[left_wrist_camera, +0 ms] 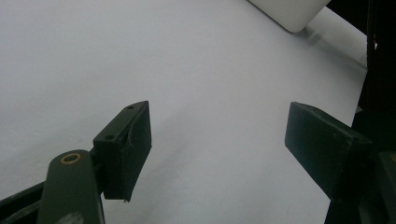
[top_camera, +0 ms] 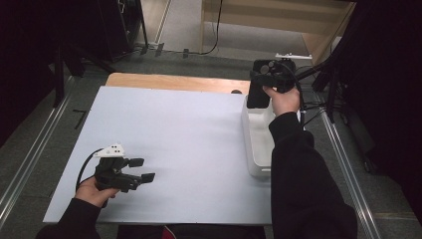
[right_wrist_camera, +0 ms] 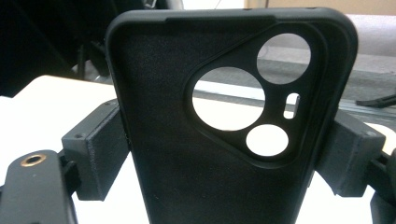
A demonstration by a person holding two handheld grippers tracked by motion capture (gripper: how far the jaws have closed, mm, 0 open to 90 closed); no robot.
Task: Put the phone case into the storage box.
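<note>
High view: we see the right gripper (top_camera: 259,84) raised above the far end of the white bin (top_camera: 255,144) at the table's (top_camera: 189,134) right edge, holding a black phone case (top_camera: 258,92) that hangs down toward the bin. Right gripper view: we note both jaws pressed against the case's long edges, its inner face and camera cutouts turned to the camera. Left gripper (top_camera: 142,170) rests low over the white tabletop at near left, jaws spread apart with nothing between them.

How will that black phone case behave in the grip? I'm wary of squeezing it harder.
The phone case is an empty shell with open camera cutouts, so probably light and bendy under pressure. Its matte inside looks grippy rather than slick. The right gripper clamps both edges, so it should stay put.
</note>
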